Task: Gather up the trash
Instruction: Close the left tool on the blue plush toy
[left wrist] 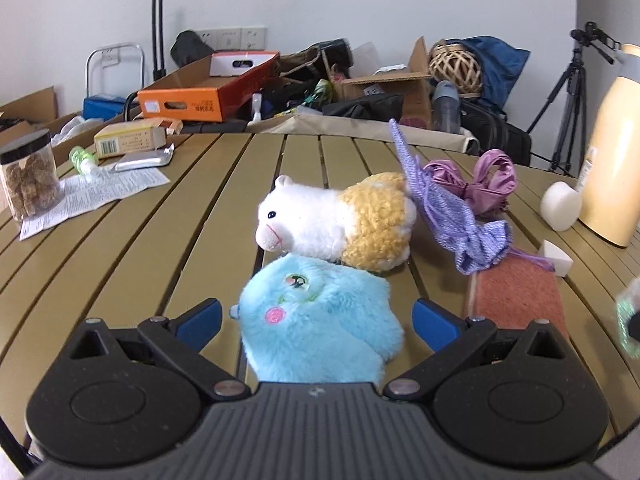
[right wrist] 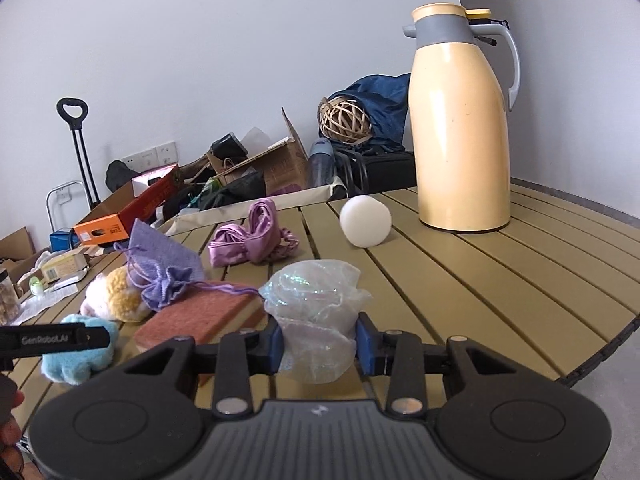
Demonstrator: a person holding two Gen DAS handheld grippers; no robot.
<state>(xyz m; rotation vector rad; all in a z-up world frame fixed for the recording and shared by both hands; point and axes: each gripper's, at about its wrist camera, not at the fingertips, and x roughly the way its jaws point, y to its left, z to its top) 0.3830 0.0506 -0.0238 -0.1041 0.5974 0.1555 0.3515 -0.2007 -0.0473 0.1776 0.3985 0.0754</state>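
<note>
On a slatted tan table (right wrist: pixel 460 276), the right gripper (right wrist: pixel 320 346) pinches a crumpled, iridescent clear wrapper (right wrist: pixel 316 312) low in the centre of the right wrist view, its blue pads pressed against both sides of the bundle, the jaws nearly together. Behind it, at the upper right of that frame, stands a tall cream thermos jug (right wrist: pixel 460 120), with a white foam ball (right wrist: pixel 365 221) just to its left.

In the left wrist view, the left gripper (left wrist: pixel 318 322) has its jaws spread wide, the blue pads standing clear on either side of a blue plush toy (left wrist: pixel 320 320) at the lower centre of the frame; neither pad touches it. Touching the blue toy from behind lies a white and yellow plush animal (left wrist: pixel 336 220). To the right of that, a lilac drawstring pouch (left wrist: pixel 452 216) rests partly on a reddish scouring pad (left wrist: pixel 516 292), with a bunched purple cloth (left wrist: pixel 476 180) beyond.

At the left edge of that view are a clear jar (left wrist: pixel 30 176) of brown snacks, a printed paper leaflet (left wrist: pixel 96 196), a small yellow carton (left wrist: pixel 128 140) and a silver foil packet (left wrist: pixel 144 160). Boxes and bags crowd the floor beyond the table.
</note>
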